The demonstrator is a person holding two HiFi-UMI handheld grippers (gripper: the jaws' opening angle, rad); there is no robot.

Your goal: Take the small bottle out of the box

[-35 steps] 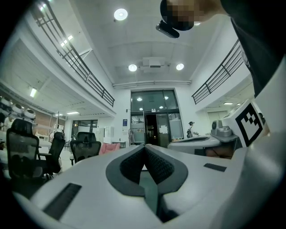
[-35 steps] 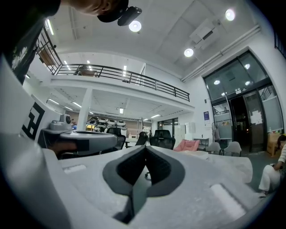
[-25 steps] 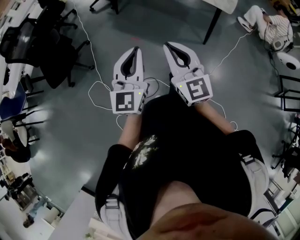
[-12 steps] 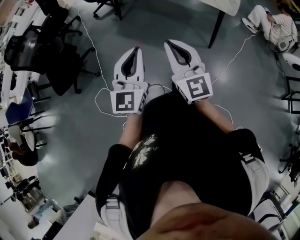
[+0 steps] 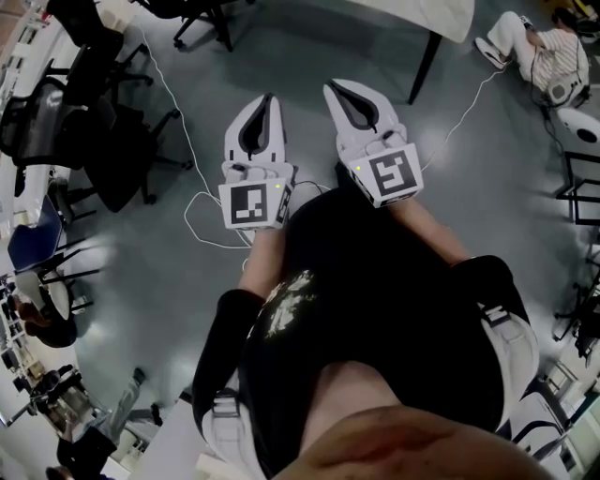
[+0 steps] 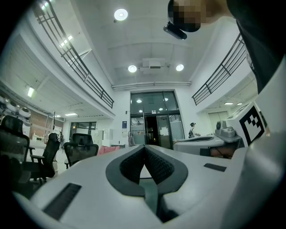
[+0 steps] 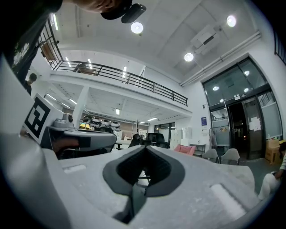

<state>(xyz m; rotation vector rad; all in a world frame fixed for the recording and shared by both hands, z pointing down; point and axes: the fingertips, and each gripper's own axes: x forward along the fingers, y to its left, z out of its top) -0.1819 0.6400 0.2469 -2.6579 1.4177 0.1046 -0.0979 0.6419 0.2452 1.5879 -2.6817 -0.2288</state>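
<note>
Closest in, both claws are held side by side just in front of the person's black shirt [image 5: 375, 281], each with its marker cube [image 5: 253, 203] at the near end. The left claw [image 5: 271, 96] has its jaws pressed together at the tips with nothing between them, as its own view confirms [image 6: 144, 147]. The right claw [image 5: 330, 87] is likewise closed and empty [image 7: 145, 148]. Both point out level over the grey floor [image 5: 169, 272]. A white cable [image 5: 192, 220] loops on the floor under and left of the left claw. Further left stand black chairs [image 5: 122, 150]. Beyond the right claw is a tabletop [image 5: 450, 11] on a dark leg [image 5: 424, 58], and far right someone sits on the floor [image 5: 539, 47]. No view shows the bottle or box.
</note>
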